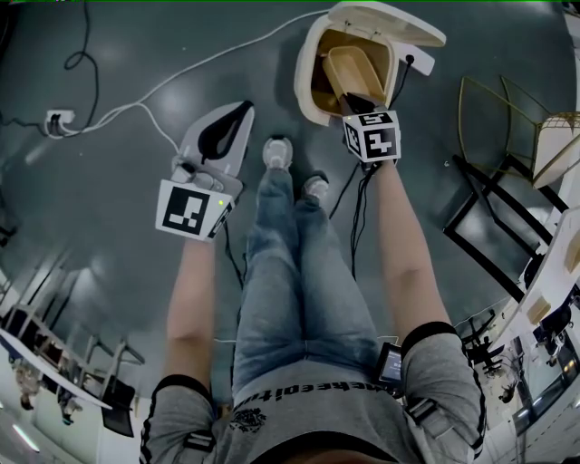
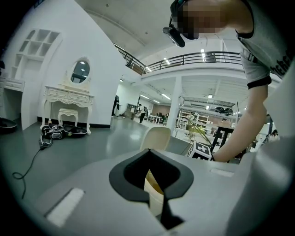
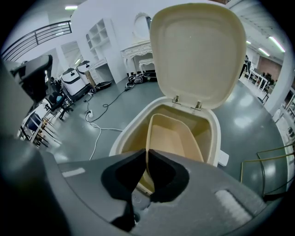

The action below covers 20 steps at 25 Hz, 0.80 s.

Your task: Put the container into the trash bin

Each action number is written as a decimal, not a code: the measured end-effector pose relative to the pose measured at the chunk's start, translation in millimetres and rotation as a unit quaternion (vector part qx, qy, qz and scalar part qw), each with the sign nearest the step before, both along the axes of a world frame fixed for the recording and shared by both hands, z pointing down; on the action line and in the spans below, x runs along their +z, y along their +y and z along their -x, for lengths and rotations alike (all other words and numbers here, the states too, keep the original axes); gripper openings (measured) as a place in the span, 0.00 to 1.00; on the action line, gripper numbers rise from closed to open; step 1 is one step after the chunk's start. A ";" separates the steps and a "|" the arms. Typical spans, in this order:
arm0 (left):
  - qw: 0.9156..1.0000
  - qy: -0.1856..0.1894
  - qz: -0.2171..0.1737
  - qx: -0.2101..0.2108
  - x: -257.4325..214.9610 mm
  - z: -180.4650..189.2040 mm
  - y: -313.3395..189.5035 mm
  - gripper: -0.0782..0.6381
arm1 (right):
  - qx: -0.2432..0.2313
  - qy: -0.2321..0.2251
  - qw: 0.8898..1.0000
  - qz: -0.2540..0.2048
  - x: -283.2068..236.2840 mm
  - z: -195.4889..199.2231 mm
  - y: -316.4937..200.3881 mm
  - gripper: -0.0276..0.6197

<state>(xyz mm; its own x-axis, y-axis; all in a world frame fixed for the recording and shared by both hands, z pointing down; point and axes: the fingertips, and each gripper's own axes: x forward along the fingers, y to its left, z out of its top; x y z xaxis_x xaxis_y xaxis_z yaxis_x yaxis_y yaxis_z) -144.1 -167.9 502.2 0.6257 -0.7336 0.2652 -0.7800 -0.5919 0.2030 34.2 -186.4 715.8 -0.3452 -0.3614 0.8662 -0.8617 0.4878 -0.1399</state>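
Note:
A cream trash bin stands on the grey floor with its lid swung up. A beige container sits tilted inside the bin's mouth. My right gripper hangs over the bin's near rim, shut on the container's near edge. In the right gripper view the container runs from between the jaws of the right gripper down into the bin, under the raised lid. My left gripper is left of the bin, over bare floor, shut and holding nothing. In the left gripper view its pads meet.
The person's legs and shoes stand just before the bin. A white cable and power strip lie on the floor at left. A gold wire-frame chair stands at right. A white dressing table is far off.

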 end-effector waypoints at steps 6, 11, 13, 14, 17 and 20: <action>1.000 0.014 -0.021 -0.004 -5.1 3.2 -7.6 0.13 | 0.004 0.014 1.000 0.006 10.2 2.2 -12.2 0.08; 1.000 0.008 -0.014 -0.004 -0.6 8.1 -7.6 0.13 | 0.021 0.021 1.000 0.010 17.5 0.6 -20.0 0.08; 1.000 0.008 -0.012 -0.005 1.3 10.3 -8.1 0.13 | 0.031 0.024 0.999 0.007 18.4 -1.0 -23.6 0.09; 1.000 0.009 -0.011 -0.006 2.0 11.3 -8.7 0.13 | 0.036 0.025 0.999 0.005 18.4 -1.9 -25.2 0.09; 1.000 0.011 -0.012 -0.007 2.4 12.2 -10.9 0.13 | 0.047 0.024 0.999 0.001 16.5 -3.7 -29.3 0.11; 1.000 0.013 -0.014 -0.002 1.3 9.3 -12.8 0.13 | 0.056 0.011 0.998 0.003 13.9 -3.3 -30.3 0.11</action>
